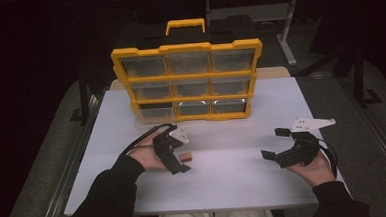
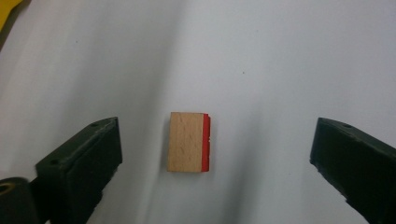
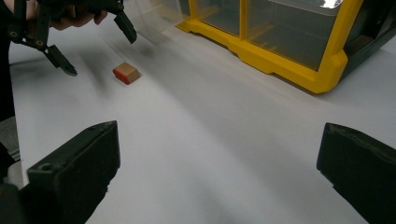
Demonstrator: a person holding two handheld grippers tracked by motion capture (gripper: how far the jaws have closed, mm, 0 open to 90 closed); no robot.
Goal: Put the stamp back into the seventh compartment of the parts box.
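A small wooden block (image 2: 187,142) with one red face lies flat on the white table (image 1: 225,187). My left gripper (image 2: 217,154) is open above it, one jaw on each side and neither touching. In the high view the block (image 1: 185,157) peeks out beside the left gripper (image 1: 181,153), at the table's front left. From the right gripper view, the block (image 3: 126,73) lies below the left gripper (image 3: 98,49). My right gripper (image 1: 274,143) is open and holds nothing at the front right, its jaws (image 3: 217,163) over bare table.
A yellow organizer (image 1: 185,49) with clear drawers and a top handle stands upright at the back centre. Its bottom-left drawer (image 1: 152,119) looks pulled out toward the left gripper. Bare table lies between the two grippers.
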